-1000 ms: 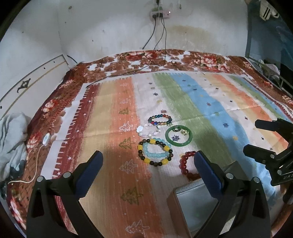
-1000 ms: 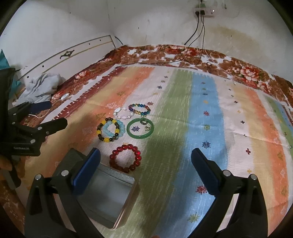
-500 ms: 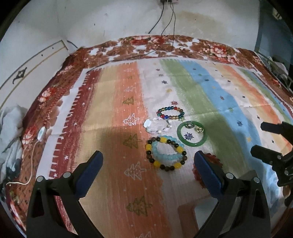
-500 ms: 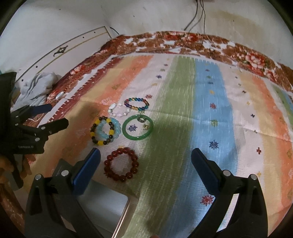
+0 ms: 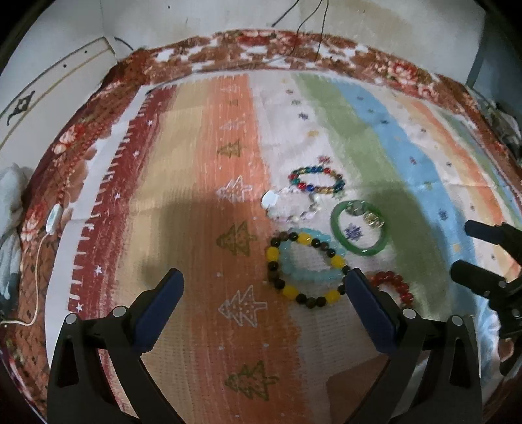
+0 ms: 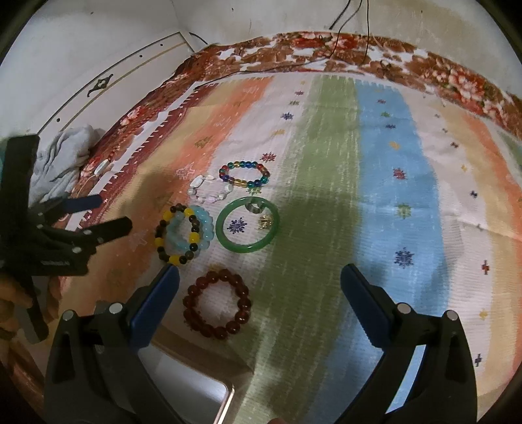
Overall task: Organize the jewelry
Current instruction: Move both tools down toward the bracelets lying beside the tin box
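Several bracelets lie on the striped cloth (image 6: 326,156): a dark red bead bracelet (image 6: 217,305), a yellow-and-dark bead bracelet (image 5: 306,269) around a light blue one (image 6: 195,228), a green bangle (image 6: 248,225) with two small rings inside, a white stone bracelet (image 6: 207,190) and a multicoloured bead bracelet (image 6: 244,174). My left gripper (image 5: 264,293) is open, just short of the yellow bracelet. My right gripper (image 6: 259,287) is open above the red bracelet (image 5: 393,287). A metal tin (image 6: 182,388) lies near, partly hidden by the right gripper.
A floral blanket (image 5: 261,58) borders the cloth along the white wall. A white cable with a switch (image 5: 52,221) and grey cloth (image 6: 62,156) lie at the left edge. Black cables hang on the wall (image 6: 352,19).
Both grippers have moved forward and down toward the jewelry, which now looks larger and nearer. Both stay open. No jewelry has moved.
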A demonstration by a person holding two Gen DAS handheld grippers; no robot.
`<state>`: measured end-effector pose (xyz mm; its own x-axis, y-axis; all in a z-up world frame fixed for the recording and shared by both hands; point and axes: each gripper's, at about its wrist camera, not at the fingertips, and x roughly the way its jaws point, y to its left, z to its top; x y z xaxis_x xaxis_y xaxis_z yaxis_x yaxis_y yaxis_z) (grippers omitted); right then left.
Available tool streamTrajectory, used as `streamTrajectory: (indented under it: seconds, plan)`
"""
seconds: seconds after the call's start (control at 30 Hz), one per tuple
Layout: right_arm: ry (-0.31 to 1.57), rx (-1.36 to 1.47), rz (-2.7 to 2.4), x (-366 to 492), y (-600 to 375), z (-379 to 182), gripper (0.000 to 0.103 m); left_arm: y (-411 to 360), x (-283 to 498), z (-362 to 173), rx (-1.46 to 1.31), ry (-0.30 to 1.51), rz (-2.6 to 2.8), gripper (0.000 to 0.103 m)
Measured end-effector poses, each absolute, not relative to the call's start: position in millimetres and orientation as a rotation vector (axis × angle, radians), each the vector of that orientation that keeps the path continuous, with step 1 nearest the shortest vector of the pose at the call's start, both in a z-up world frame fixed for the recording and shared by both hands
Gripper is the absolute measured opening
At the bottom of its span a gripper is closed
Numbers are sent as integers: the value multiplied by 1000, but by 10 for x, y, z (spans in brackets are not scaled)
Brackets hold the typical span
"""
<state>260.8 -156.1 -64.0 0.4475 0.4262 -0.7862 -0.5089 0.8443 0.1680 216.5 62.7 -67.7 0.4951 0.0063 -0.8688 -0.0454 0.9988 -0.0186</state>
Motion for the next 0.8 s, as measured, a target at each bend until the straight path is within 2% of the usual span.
streamTrajectory:
  seconds: [0.33, 0.5, 0.73, 0.8]
  plan:
    - [1045, -52, 568, 2886, -1460, -828, 97, 754, 2315, -847, -94, 1123, 69, 97]
    - [1078, -45, 564, 3011, -1413, -927, 91, 788, 2368, -937, -122, 1161, 58, 95]
    - [1121, -21, 562, 3181, -1381, -1043, 86, 830, 2447, -1080, -160, 1218, 33, 68]
    - [1135, -24, 560, 3230, -1351, -1067, 80, 830, 2459, -1109, -159, 1227, 30, 62]
